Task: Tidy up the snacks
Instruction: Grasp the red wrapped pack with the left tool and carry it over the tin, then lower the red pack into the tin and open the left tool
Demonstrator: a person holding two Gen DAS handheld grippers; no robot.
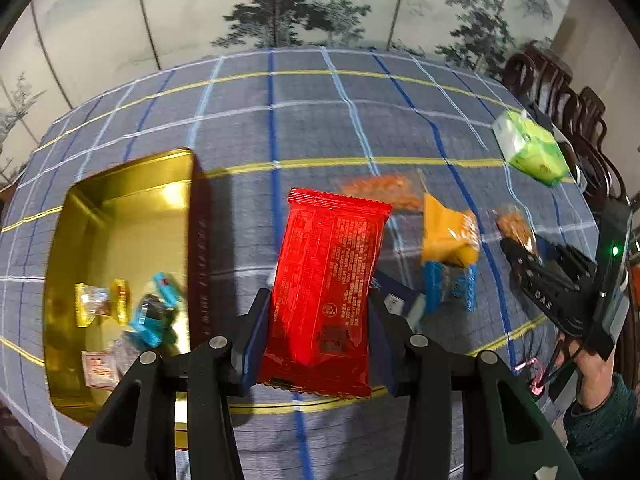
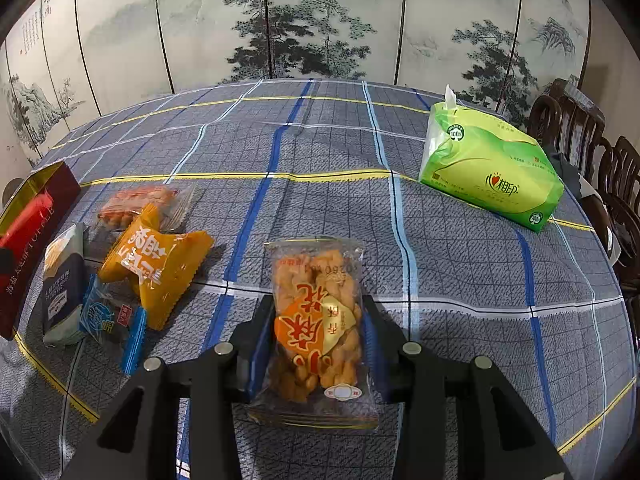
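My left gripper (image 1: pixel 318 312) is shut on a red snack packet (image 1: pixel 326 280), held above the checked tablecloth just right of the gold tin (image 1: pixel 132 208), whose floor holds several small snacks (image 1: pixel 148 316). My right gripper (image 2: pixel 316 340) is shut on a clear packet of fried dough twists (image 2: pixel 318 320) over the table's near side. In the left wrist view the right gripper (image 1: pixel 520 248) shows at the far right with that packet (image 1: pixel 514 226). Loose on the cloth lie an orange packet (image 2: pixel 158 264), a blue packet (image 2: pixel 114 320), a dark blue-grey packet (image 2: pixel 62 292) and a clear packet of orange snacks (image 2: pixel 136 204).
A green tissue pack (image 2: pixel 492 172) lies at the back right. The tin's dark red side (image 2: pixel 24 276) and the red packet (image 2: pixel 28 216) show at the left edge of the right wrist view. Dark wooden chairs (image 2: pixel 600 160) line the table's right side; a painted screen stands behind.
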